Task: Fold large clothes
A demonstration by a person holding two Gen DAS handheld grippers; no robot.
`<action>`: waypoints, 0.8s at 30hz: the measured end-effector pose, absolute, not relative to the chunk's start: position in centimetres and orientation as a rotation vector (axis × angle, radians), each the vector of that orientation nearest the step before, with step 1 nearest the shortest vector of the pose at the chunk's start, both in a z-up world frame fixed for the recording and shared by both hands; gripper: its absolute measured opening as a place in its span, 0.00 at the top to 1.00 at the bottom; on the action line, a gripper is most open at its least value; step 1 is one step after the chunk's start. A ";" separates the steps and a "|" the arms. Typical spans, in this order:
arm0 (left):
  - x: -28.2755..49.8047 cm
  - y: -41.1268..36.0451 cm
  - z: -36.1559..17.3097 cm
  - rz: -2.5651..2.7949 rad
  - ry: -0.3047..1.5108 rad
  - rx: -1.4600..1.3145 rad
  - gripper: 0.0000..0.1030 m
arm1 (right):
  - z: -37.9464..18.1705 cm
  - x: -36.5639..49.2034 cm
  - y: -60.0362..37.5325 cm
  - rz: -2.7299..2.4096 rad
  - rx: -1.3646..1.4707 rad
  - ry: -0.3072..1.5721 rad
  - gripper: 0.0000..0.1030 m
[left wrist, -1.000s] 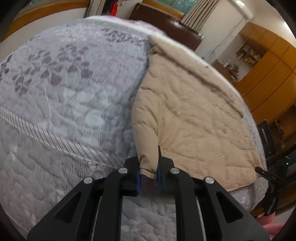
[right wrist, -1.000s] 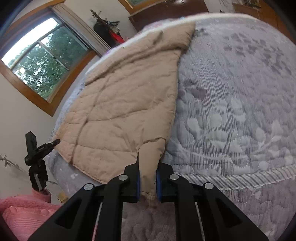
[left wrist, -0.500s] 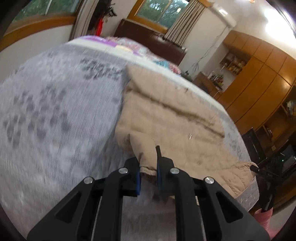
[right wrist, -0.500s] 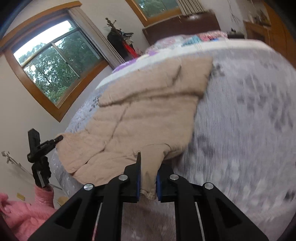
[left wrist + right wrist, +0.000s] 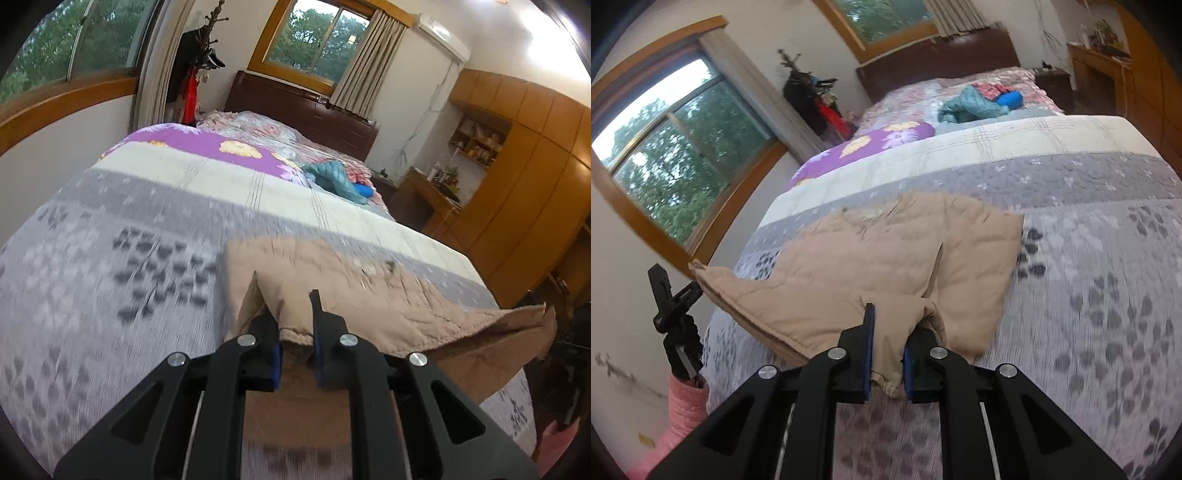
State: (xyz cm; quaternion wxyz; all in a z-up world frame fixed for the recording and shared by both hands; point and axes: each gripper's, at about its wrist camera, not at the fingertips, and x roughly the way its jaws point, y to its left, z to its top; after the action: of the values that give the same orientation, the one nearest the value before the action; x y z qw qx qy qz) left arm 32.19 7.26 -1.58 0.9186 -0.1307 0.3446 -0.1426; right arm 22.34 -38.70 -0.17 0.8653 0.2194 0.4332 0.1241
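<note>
Both grippers were clamped on the near hem of the beige quilted jacket (image 5: 388, 317). Left gripper (image 5: 295, 354): jaws nearly closed, blue pads pinching a bunched corner of the hem, fabric filling the narrow gap. Right gripper (image 5: 886, 365): same state, jaws almost together on a rolled fold of hem, a small tuck of cloth hanging out below the pads.

Jacket position, all relative to the bed (image 5: 1108, 288): the near hem was held off the grey patterned bedspread (image 5: 92, 288) at both gripped corners; the far part of the garment lay flat on the bedspread, roughly across the middle of the bed, short of the cream band of bedding (image 5: 997, 144). In the right wrist view the lifted edge sagged between the two grips, and one corner stuck out past the bed's window-side edge, beside the black tripod (image 5: 674, 314). Whether that corner touched the tripod could not be judged; the frame was motion-blurred there.

Further up the bed, toward the dark headboard (image 5: 306, 107): a purple floral cover (image 5: 199, 142), then a teal garment (image 5: 971, 105) with a blue item (image 5: 1008, 99) just beside it, well apart from the jacket
</note>
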 end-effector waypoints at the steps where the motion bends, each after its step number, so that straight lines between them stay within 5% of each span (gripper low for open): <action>1: 33.7 6.8 -1.6 -0.285 0.709 -0.262 0.89 | -0.3 23.7 -39.1 0.247 0.466 0.912 0.88; 12: 45.8 3.7 -7.1 -0.193 0.841 -0.250 0.89 | -7.1 34.5 -42.7 0.172 0.589 1.029 0.88; 24: 50.7 3.9 -13.2 -0.164 0.967 -0.275 0.86 | -12.9 39.6 -44.2 0.142 0.667 1.132 0.84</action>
State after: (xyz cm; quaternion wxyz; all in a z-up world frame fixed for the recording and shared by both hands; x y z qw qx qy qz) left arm 50.65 3.92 -13.21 0.8731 -0.1316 0.4627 -0.0786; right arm 39.59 -44.21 -12.92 0.7897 0.3097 0.5255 0.0658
